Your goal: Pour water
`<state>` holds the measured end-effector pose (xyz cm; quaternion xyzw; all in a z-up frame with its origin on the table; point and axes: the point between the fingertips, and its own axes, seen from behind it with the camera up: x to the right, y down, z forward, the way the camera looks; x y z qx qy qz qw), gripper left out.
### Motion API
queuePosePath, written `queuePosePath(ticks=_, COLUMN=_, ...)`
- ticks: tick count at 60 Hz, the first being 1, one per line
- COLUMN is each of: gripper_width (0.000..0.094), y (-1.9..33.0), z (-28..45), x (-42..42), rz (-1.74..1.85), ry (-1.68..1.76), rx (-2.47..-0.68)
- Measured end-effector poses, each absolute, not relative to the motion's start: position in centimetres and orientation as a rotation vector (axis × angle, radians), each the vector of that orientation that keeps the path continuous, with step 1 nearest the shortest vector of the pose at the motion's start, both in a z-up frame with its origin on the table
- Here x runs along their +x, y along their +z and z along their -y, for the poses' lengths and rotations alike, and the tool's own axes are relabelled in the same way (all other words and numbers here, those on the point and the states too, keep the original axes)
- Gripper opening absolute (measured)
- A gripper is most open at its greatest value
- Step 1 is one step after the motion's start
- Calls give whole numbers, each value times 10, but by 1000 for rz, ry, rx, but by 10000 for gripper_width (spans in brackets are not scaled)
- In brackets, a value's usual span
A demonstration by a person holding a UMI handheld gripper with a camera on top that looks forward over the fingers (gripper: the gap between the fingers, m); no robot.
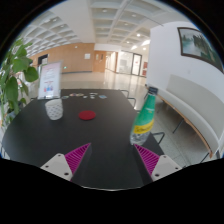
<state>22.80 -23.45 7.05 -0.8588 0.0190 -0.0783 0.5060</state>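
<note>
A green bottle with a yellow label stands on the dark round table, just ahead of my right finger. A clear cup stands at the table's left side, well beyond my left finger. Between them, farther back, lies a small red cap. My gripper hovers over the table's near part, open, its magenta pads spread wide with nothing between them.
A white sign stand rises behind the cup. A leafy plant stands at the left of the table. A white bench runs along the wall at the right. An open hall floor stretches beyond.
</note>
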Motion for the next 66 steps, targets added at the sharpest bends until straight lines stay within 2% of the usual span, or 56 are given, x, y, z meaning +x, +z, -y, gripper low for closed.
queuePosePath(ticks=13, gripper_width=861, y=64, z=194, x=319, rz=-174, ry=-230, rx=-1956)
queuePosePath(ticks=26, gripper_width=802, y=80, z=135, x=346, rz=-149, ry=-224, rx=-1841)
queuePosePath(ticks=32, gripper_width=715, y=73, z=117, x=348, rz=-148, ry=-241, rx=-1849)
queuePosePath(ticks=35, gripper_width=561, y=72, z=110, x=349, rz=-152, ry=-258, rx=-1834)
queuePosePath(ticks=46, gripper_width=416, y=76, z=111, x=359, rz=-208, ry=-333, rx=-1817)
queuePosePath(ticks=50, gripper_width=410, y=87, z=112, x=363, rz=-194, ry=-410, rx=-1819)
queuePosePath(ticks=55, gripper_width=409, y=116, z=115, x=372, rz=-186, ry=-536, rx=-1795)
queuePosePath(ticks=66, gripper_width=412, y=231, z=102, x=368, rz=23, ry=-968, rx=-1634)
